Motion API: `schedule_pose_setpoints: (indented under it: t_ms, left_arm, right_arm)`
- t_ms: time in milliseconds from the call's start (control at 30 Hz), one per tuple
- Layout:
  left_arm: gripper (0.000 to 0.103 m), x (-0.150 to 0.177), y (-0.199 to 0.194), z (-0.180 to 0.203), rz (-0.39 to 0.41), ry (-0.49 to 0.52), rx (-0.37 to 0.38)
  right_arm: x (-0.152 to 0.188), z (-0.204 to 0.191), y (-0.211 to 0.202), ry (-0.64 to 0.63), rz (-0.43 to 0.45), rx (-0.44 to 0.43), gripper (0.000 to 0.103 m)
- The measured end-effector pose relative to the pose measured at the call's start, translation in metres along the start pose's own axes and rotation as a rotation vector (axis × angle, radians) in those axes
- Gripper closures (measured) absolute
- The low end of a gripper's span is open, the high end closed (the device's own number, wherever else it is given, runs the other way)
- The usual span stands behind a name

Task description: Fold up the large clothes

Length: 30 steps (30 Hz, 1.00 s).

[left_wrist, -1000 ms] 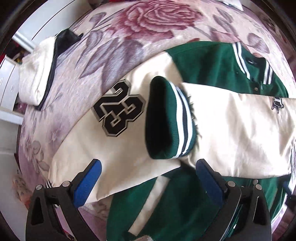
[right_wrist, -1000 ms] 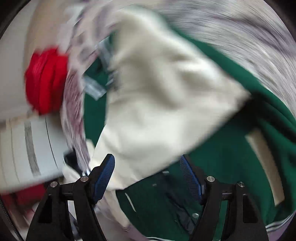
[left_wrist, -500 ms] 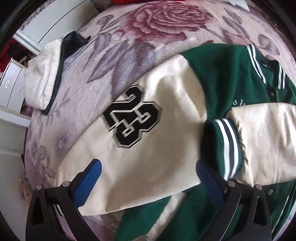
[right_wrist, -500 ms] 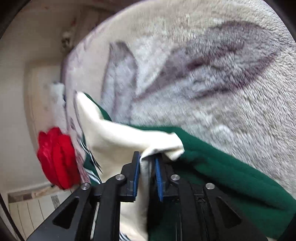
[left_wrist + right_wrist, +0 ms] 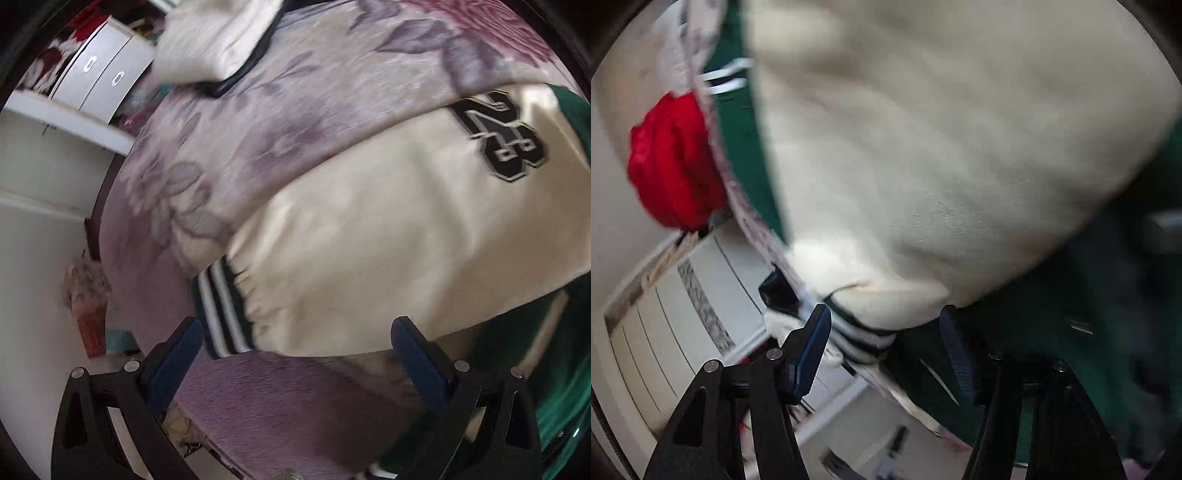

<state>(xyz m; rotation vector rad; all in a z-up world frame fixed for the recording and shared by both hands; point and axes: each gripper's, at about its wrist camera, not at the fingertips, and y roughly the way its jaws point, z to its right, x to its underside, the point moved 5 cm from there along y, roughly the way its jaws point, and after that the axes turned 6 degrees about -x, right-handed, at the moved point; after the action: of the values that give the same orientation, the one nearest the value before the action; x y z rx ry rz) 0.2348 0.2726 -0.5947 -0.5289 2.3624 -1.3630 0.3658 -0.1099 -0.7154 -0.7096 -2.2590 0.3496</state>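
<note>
- Spread on a bed with a floral blanket [image 5: 258, 122] lies a green and cream varsity jacket [image 5: 569, 110], filling the right and middle of the left wrist view.
- Its cream sleeve [image 5: 369, 229] runs in a long diagonal, from the black "23" patch [image 5: 502, 136] at far right down to a green cuff with white stripes [image 5: 221, 306] at near left; the cuff end points toward the near edge of the bed.
- Left gripper [image 5: 295, 362]: jaws wide apart, nothing between them. It hovers over bare blanket, and the striped cuff sits just beyond its left finger.
- Right gripper [image 5: 886, 347]: jaws about half apart and opening. A second striped cuff [image 5: 864, 338] and the edge of another cream sleeve [image 5: 942, 147] lie between the blue pads [image 5: 812, 350], which do not press on them.
- Beside the bed, on the left of the right wrist view, sits a red bundle [image 5: 672, 162], blurred.
- White drawers [image 5: 99, 77] stand at far left in the left wrist view.
</note>
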Motion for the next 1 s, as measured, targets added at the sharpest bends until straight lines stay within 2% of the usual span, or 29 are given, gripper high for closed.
schedule_pose_setpoints:
  t_ms: [33, 67, 100, 167, 233, 367, 433, 467, 500, 567, 667, 700, 733, 767, 800, 833, 867, 900, 967, 1000]
  left_arm:
    - [0.000, 0.003, 0.005, -0.009, -0.006, -0.014, 0.000]
    - [0.000, 0.004, 0.009, -0.015, -0.012, -0.023, 0.001]
    - [0.000, 0.006, 0.013, -0.022, -0.019, -0.038, 0.006]
    - [0.000, 0.011, 0.022, -0.032, -0.041, -0.065, 0.019]
    - [0.000, 0.015, 0.033, -0.041, -0.065, -0.089, 0.026]
    - [0.000, 0.020, 0.047, -0.054, -0.108, -0.133, 0.072]
    - [0.000, 0.023, 0.048, -0.061, -0.114, -0.169, 0.129]
    - [0.000, 0.025, 0.048, -0.062, -0.115, -0.183, 0.163]
    - [0.000, 0.028, 0.049, -0.065, -0.122, -0.204, 0.205]
    - [0.000, 0.034, 0.052, -0.065, -0.150, -0.261, 0.331]
    - [0.000, 0.045, 0.065, -0.053, -0.249, -0.380, 0.595]
    - [0.000, 0.047, 0.074, -0.047, -0.288, -0.462, 0.699]
    - [0.001, 0.047, 0.080, -0.045, -0.301, -0.517, 0.755]
    - [0.003, 0.046, 0.088, -0.042, -0.310, -0.593, 0.815]
    - [0.021, 0.043, 0.099, -0.043, -0.306, -0.677, 0.836]
    - [0.053, 0.040, 0.110, -0.045, -0.296, -0.744, 0.822]
    - [0.065, 0.039, 0.120, -0.047, -0.299, -0.796, 0.777]
    - [0.079, 0.036, 0.129, -0.052, -0.291, -0.851, 0.731]
    - [0.088, 0.022, 0.128, -0.066, -0.209, -0.893, 0.676]
    - [0.092, 0.007, 0.122, -0.074, -0.139, -0.864, 0.639]
  right_arm:
    - [-0.006, -0.005, 0.012, 0.011, 0.049, -0.022, 0.058]
    - [0.000, -0.010, 0.020, -0.004, 0.072, -0.039, 0.086]
    - [0.008, -0.016, 0.020, -0.043, 0.085, -0.033, 0.096]
    - [0.024, -0.044, 0.029, -0.155, 0.109, -0.021, 0.098]
    - [0.040, -0.068, 0.046, -0.276, 0.078, 0.028, 0.098]
    - [0.060, -0.069, 0.081, -0.354, -0.155, 0.229, 0.097]
    - [0.073, -0.071, 0.076, -0.381, -0.194, 0.212, 0.084]
    - [0.083, -0.072, 0.064, -0.405, -0.198, 0.206, 0.053]
    - [0.086, -0.076, 0.061, -0.425, -0.194, 0.210, 0.027]
    - [0.103, -0.077, 0.027, -0.466, -0.174, 0.215, 0.024]
    - [0.099, -0.068, -0.031, -0.485, -0.137, 0.273, 0.023]
    - [0.102, -0.061, -0.041, -0.488, -0.123, 0.297, 0.023]
    - [0.084, -0.058, -0.046, -0.489, -0.117, 0.313, 0.023]
    - [0.087, -0.050, -0.056, -0.491, -0.106, 0.338, 0.023]
    - [0.066, -0.034, -0.081, -0.490, -0.098, 0.355, 0.023]
    - [0.060, -0.023, -0.086, -0.490, -0.068, 0.391, 0.023]
    - [0.060, -0.015, -0.096, -0.497, -0.015, 0.445, 0.023]
    - [0.042, -0.005, -0.090, -0.511, 0.009, 0.471, 0.023]
    - [0.049, -0.005, -0.098, -0.592, 0.081, 0.585, 0.023]
    - [0.047, -0.011, -0.096, -0.628, 0.103, 0.630, 0.023]
